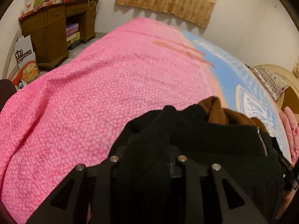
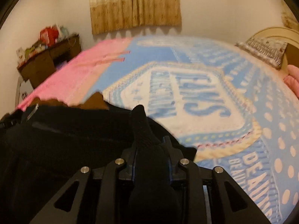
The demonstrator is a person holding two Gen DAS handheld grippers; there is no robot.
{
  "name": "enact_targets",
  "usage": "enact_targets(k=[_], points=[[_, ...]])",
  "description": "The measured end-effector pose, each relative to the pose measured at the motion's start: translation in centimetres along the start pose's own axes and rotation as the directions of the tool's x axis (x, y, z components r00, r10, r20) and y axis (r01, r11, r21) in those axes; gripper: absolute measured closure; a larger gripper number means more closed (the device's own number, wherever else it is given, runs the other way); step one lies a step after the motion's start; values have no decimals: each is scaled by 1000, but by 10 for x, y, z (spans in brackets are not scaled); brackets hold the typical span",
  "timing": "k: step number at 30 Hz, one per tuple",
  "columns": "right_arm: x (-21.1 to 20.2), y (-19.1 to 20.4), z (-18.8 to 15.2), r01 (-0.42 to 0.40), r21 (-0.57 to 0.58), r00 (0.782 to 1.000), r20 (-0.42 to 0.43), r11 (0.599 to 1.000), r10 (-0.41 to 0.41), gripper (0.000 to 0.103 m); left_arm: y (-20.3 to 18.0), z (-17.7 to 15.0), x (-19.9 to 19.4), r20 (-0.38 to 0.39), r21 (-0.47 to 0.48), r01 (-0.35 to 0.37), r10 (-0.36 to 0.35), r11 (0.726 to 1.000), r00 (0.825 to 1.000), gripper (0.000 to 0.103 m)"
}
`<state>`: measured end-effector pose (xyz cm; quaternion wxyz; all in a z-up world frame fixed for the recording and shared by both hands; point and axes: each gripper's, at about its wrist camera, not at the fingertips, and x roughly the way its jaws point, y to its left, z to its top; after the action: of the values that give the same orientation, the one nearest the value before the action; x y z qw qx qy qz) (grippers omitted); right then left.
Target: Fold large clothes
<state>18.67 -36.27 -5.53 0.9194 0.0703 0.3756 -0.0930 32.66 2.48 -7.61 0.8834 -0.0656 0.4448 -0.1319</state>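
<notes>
A large black jacket [image 1: 214, 136] with a brown lining [image 1: 216, 112] and a metal zipper [image 1: 262, 141] hangs between both grippers above the bed. My left gripper [image 1: 147, 149] is shut on a ribbed black edge of the jacket. In the right wrist view the jacket [image 2: 65, 134] spreads to the left. My right gripper [image 2: 149, 145] is shut on another ribbed black edge that sticks up between its fingers. The rest of the jacket below the grippers is hidden.
The bed carries a pink blanket [image 1: 93, 93] and a blue patterned blanket [image 2: 214, 102]. A wooden desk [image 1: 52, 33] piled with boxes stands at the far left. A pillow [image 2: 265, 50] and headboard [image 2: 276, 33] lie at the right. A curtain [image 2: 134, 5] hangs on the far wall.
</notes>
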Motion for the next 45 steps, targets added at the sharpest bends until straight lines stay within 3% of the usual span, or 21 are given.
enact_targets(k=[3, 6, 7, 9, 10, 11, 14, 17, 19, 21, 23, 24, 26, 29, 32, 33, 36, 39, 45], points=[[-1, -14, -1, -30, 80, 1000, -2, 996, 30, 63, -5, 0, -1, 2, 31, -22, 22, 999, 1000, 70], [-12, -40, -1, -148, 215, 989, 28, 965, 146, 62, 5, 2, -12, -13, -8, 52, -52, 999, 999, 62], [-28, -53, -3, -192, 294, 981, 80, 936, 176, 61, 11, 4, -20, -28, -28, 89, -89, 996, 996, 58], [-62, -64, -11, -254, 398, 963, 192, 882, 190, 58, 24, 5, -43, -7, -71, 127, -127, 989, 992, 39], [-76, -61, -12, -263, 398, 957, 223, 879, 185, 58, 31, 3, -59, 34, -86, 119, -117, 989, 993, 22], [-95, -47, -12, -246, 352, 955, 250, 903, 162, 58, 39, 1, -78, 91, -88, 106, -98, 990, 991, 12], [-140, -8, -10, -237, 219, 918, 370, 947, 145, 58, 63, -13, -127, 225, -82, 11, 8, 997, 974, 0], [-153, 12, 8, -217, 204, 911, 393, 955, 123, 58, 82, -26, -139, 214, -95, -30, 50, 995, 976, 0], [-154, 28, 18, -107, 167, 926, 376, 980, 38, 58, 93, -43, -144, 184, -109, -26, 46, 994, 982, 0], [-156, 49, 16, -149, 72, 926, 359, 986, 113, 58, 96, -56, -145, 180, -120, -7, 28, 993, 983, 0], [-151, 88, 8, -207, -38, 933, 292, 978, 209, 69, 94, -77, -150, 196, -140, 7, 21, 990, 980, 0], [-148, 105, 1, -215, -81, 938, 260, 973, 229, 90, 90, -87, -151, 206, -154, 16, 16, 988, 978, 0], [-137, 142, -16, -278, -124, 936, 189, 953, 297, 92, 80, -103, -150, 211, -167, 31, 5, 985, 977, 0], [-107, 172, -36, -340, -87, 931, 106, 936, 348, 92, 63, -121, -143, 206, -188, 24, 16, 982, 978, 0], [-43, 188, -68, -298, -86, 954, -65, 951, 293, 94, 59, -141, -136, 191, -232, 18, 27, 973, 981, 0], [-45, 189, -75, -295, -118, 955, -1, 948, 297, 95, 57, -147, -132, 188, -246, 27, 20, 969, 982, 0], [-46, 190, -75, -303, -110, 953, -7, 947, 304, 95, 55, -162, -125, 185, -288, 82, -28, 954, 982, 0], [-47, 185, -76, -334, -86, 942, 1, 939, 335, 95, 48, -156, -119, 225, -276, 71, -8, 958, 974, 0], [-46, 181, -77, -347, -80, 937, 10, 934, 349, 95, 60, -127, -97, 294, -418, 235, -114, 877, 949, 0]])
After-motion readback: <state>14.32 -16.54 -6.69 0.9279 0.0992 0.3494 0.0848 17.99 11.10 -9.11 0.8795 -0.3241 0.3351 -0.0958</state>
